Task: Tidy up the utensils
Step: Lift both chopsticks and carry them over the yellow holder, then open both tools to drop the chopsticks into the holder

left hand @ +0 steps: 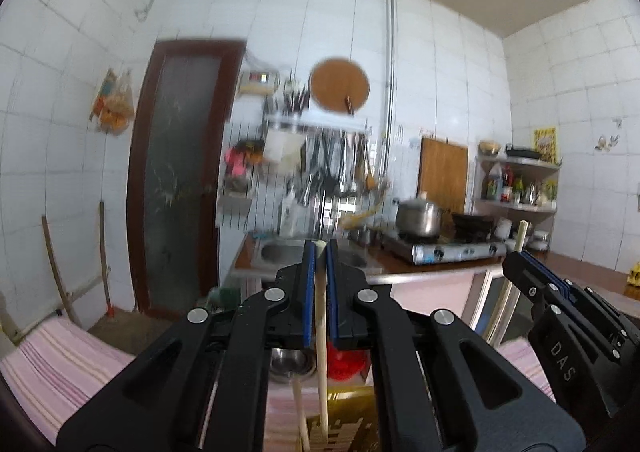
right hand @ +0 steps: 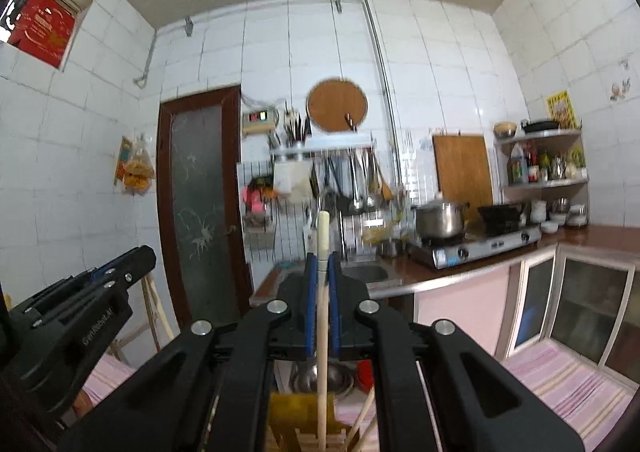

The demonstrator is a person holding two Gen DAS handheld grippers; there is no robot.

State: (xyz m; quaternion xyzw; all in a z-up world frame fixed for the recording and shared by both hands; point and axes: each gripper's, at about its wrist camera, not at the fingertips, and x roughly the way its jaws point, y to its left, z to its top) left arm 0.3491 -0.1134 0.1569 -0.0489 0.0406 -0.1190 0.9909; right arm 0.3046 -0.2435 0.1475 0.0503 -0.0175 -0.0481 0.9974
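While our left gripper (left hand: 319, 252) squeezes one chopstick (left hand: 321, 316), our right gripper (right hand: 322, 264) squeezes another chopstick (right hand: 322, 292) upright.

White-tiled kitchen walls (right hand: 440, 52) — a dark-framed frosted glass door (right hand: 198, 192), a brown counter (right hand: 592, 236) — daylight throughout.

Right tool (right hand: 322, 272) clamped on upright pale chopstick (right hand: 322, 316), left tool (right hand: 120, 264) at lower left.

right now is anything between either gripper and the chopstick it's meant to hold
No. The left gripper is already shut on a chopstick, and the right gripper is shut on another chopstick. Nothing sits between pads and sticks.
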